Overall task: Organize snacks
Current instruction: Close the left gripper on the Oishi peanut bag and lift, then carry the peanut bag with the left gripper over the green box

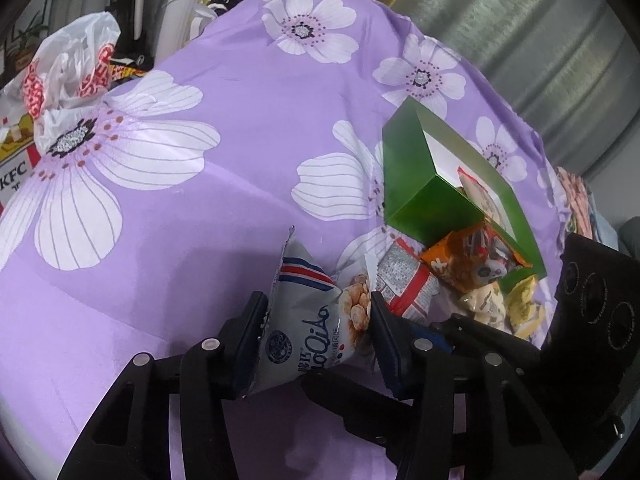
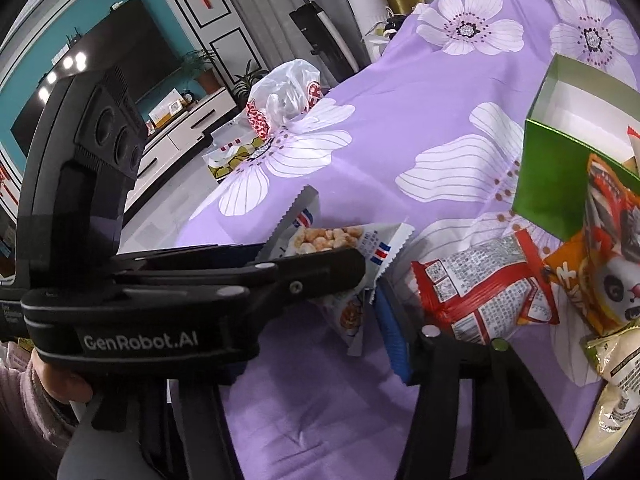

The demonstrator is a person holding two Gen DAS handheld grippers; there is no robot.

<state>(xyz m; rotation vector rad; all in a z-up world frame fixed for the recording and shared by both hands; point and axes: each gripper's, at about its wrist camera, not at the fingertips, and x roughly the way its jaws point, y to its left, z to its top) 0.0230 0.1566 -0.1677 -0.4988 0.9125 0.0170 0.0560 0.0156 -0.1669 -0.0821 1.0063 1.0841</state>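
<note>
A table draped in a purple cloth [image 1: 248, 92] printed with large white flowers fills both views. In the left wrist view, the left gripper [image 1: 320, 320] has its two black jaws pressed against the sides of a grey-white snack packet [image 1: 308, 320] printed with round puffed pieces; the packet stands pinched between them, its crimped top edge pointing up.

In the right wrist view, the left gripper's body crosses the frame and covers most of that packet, so only its two crimped ends and a strip of printed snacks show. The right gripper [image 2: 372, 312] is partly hidden: one blue-padded finger is visible beside the packet, the other is lost behind the left tool. Whether it grips anything cannot be told.

To the right lies a green box [image 1: 424, 184], tipped on its side, with packets spilling out: a red-and-white one [image 2: 480, 288], an orange one with a panda [image 2: 600, 280], and pale ones cut off at the edge. A crumpled white plastic bag [image 1: 72, 64] sits at the far left.
</note>
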